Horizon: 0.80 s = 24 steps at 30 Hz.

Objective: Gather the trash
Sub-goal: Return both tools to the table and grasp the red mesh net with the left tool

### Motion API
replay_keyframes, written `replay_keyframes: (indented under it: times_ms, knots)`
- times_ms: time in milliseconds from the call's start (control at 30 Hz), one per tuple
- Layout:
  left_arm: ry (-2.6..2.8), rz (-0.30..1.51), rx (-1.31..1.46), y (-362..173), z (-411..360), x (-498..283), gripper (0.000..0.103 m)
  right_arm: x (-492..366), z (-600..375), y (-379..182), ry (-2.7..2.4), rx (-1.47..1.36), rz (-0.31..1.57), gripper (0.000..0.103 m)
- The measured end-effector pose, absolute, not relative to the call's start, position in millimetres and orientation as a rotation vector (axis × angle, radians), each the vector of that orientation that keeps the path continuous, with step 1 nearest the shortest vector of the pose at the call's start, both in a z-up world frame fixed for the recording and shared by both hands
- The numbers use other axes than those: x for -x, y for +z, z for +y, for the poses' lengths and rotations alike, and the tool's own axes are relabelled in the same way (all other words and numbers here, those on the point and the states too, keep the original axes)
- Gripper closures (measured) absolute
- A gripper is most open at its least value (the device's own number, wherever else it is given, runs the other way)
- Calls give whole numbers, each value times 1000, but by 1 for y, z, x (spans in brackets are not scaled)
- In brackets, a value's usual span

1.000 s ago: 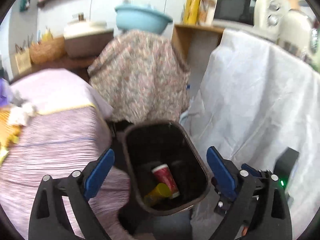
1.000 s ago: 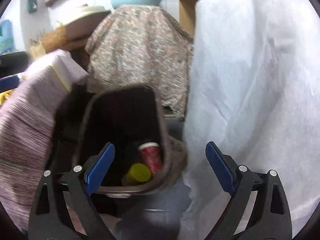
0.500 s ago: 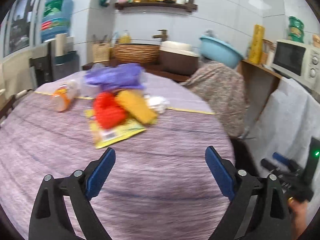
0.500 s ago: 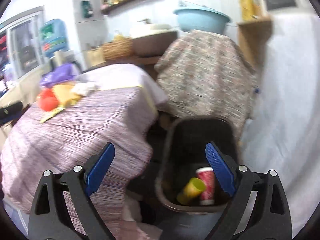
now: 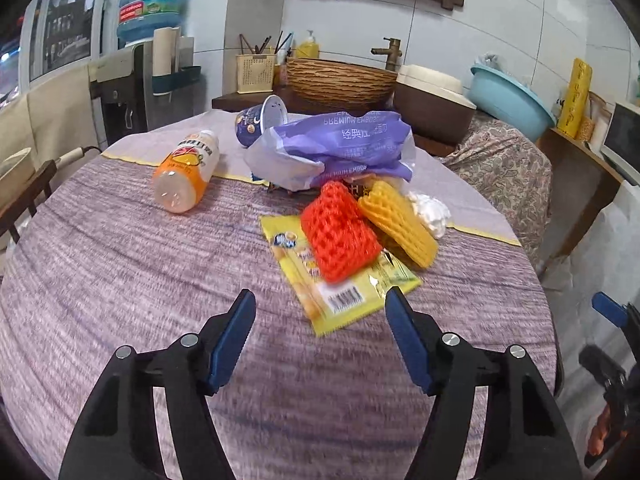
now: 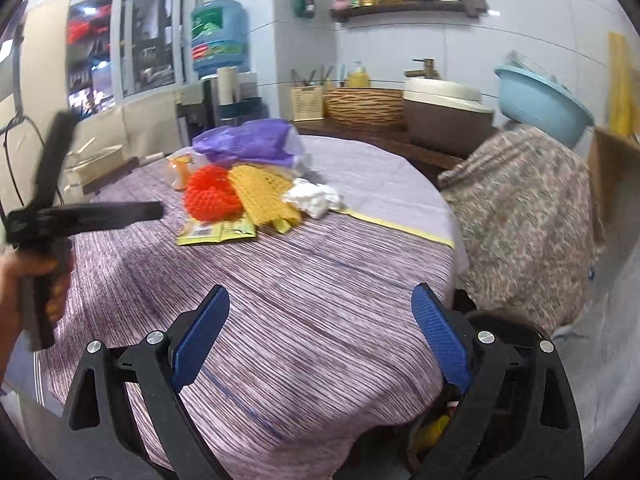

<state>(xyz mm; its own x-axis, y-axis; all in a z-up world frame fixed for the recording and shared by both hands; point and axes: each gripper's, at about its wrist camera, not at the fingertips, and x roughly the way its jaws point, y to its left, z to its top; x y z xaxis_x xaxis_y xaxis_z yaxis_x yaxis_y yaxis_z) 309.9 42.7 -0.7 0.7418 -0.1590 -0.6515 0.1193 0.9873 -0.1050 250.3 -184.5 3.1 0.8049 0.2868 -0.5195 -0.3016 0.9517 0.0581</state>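
Observation:
Trash lies on the round table with a purple striped cloth (image 5: 120, 264): a yellow snack wrapper (image 5: 340, 284), a red foam net (image 5: 338, 236), a yellow foam net (image 5: 396, 224), crumpled white tissue (image 5: 428, 212), a purple plastic bag (image 5: 340, 148), an orange drink bottle (image 5: 188, 170) on its side and a tipped blue cup (image 5: 260, 120). My left gripper (image 5: 320, 332) is open and empty just short of the wrapper. My right gripper (image 6: 320, 336) is open and empty over the table's near right edge. The dark bin (image 6: 508, 328) sits below, mostly hidden behind the right finger.
A cloth-covered stand (image 6: 528, 208) with a blue basin (image 6: 540, 104) stands right of the table. A counter behind holds a woven basket (image 5: 340, 80), a pot and a utensil holder. A water dispenser (image 5: 148, 48) stands at the back left. White sheeting (image 5: 600, 248) hangs at right.
Both grippers have swung up and left from over the bin to the table. The left one has closed in on the trash pile, and its jaws stand a little narrower.

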Motion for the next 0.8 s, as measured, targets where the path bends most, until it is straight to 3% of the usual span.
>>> replay_keyframes:
  times_ms: [233, 300, 367, 533, 800]
  knots:
    - [-167, 744, 45, -5, 34, -348, 43, -257, -164, 9, 353, 83, 556, 12]
    - [-174, 753, 41, -7, 31, -355, 52, -258, -157, 9, 360, 112, 556, 12]
    - [-173, 776, 54, -11, 31, -360, 73, -261, -153, 8, 366, 130, 557, 12]
    - [-172, 763, 102, -9, 41, -351, 90, -264, -143, 7, 383, 156, 558, 12]
    - [-154, 648, 111, 15, 54, -301, 93, -274, -131, 9, 418, 166, 550, 12]
